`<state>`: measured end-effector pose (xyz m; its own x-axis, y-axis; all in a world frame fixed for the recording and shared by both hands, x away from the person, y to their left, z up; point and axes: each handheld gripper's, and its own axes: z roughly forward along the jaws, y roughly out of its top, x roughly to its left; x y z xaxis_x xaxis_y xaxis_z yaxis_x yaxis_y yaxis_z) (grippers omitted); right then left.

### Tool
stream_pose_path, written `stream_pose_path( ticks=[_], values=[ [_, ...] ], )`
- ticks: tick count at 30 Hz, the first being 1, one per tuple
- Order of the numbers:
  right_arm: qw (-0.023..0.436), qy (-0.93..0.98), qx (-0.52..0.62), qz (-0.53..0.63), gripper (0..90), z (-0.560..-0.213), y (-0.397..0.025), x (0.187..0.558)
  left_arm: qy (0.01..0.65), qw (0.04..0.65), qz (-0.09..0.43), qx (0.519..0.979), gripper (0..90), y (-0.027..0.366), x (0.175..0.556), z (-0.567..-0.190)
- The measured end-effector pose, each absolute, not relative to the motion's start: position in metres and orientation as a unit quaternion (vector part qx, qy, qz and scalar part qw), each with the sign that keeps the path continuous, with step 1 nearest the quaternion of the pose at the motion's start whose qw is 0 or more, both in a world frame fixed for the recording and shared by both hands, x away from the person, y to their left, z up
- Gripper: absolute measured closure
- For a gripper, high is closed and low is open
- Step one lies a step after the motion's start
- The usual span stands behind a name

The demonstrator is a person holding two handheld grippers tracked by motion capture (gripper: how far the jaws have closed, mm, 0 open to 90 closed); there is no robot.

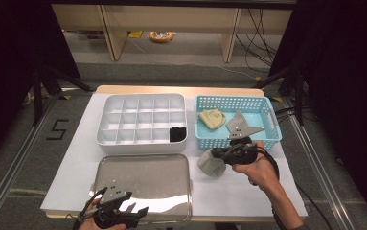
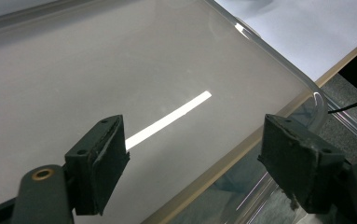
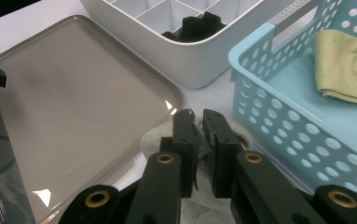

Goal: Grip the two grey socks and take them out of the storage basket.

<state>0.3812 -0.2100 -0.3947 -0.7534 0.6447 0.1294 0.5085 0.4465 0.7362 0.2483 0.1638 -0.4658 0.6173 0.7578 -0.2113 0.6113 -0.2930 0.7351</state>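
High view first: right hand-held gripper [image 1: 218, 154] noted just in front of the blue basket [image 1: 270, 135], jaws pinched on a grey sock [image 1: 212, 164] that hangs over the white table [image 1: 238, 191] between basket and metal tray [image 1: 143, 163]; judged to be a transfer in hand, sock lifted out for sorting; beige sock [image 1: 212, 118] and a grey piece lying in the basket, presumably awaiting their turn; white divided organiser [image 1: 143, 143] behind the tray, one black sock [image 1: 177, 133] lodged in its front right compartment, suggesting that compartments are the destination; left hand-held gripper [image 1: 138, 212] parked low over the tray's near edge, apart from the sock, likely standing by to assist.

Left gripper view next: left jaws set wide apart, nothing between them; bare tray [image 2: 120, 70] surface beneath, table edge at right; readiness posture, not a grasp.

Right gripper view last: right hand-held gripper [image 3: 199, 126] jaws nearly closed, a fold of grey sock [image 3: 160, 140] clamped between them; sock bunched beneath the jaws, beside the tray [image 3: 73, 107] corner; basket [image 3: 278, 121] wall close at right with beige sock [image 3: 346, 65] inside; black sock [image 3: 192, 27] visible in the organiser [image 3: 199, 65] corner compartment beyond; grip taken on a fold, judged adequate for carrying limp fabric.
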Motion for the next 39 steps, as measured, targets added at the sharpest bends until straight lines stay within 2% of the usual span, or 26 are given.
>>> stream_pose_path(
  ticks=[6,23,31,34,39],
  values=[
    [0.07,0.845,0.35,0.399,84.1,-0.408,-0.213,0.376,0.427,0.413,0.088,0.799,21.9,0.164,0.248,-0.466],
    [0.058,0.827,0.4,0.391,84.0,-0.445,-0.268,0.354,0.424,0.405,0.084,0.805,21.9,0.163,0.249,-0.467],
    [0.096,0.832,0.42,0.35,83.4,-0.457,-0.283,0.348,0.423,0.405,0.086,0.806,21.9,0.164,0.248,-0.465],
    [0.097,0.827,0.428,0.351,82.6,-0.463,-0.286,0.347,0.426,0.406,0.089,0.804,21.9,0.164,0.248,-0.467],
    [0.113,0.831,0.425,0.341,77.5,-0.462,-0.283,0.345,0.422,0.404,0.087,0.807,21.9,0.163,0.248,-0.466]
  ],
)
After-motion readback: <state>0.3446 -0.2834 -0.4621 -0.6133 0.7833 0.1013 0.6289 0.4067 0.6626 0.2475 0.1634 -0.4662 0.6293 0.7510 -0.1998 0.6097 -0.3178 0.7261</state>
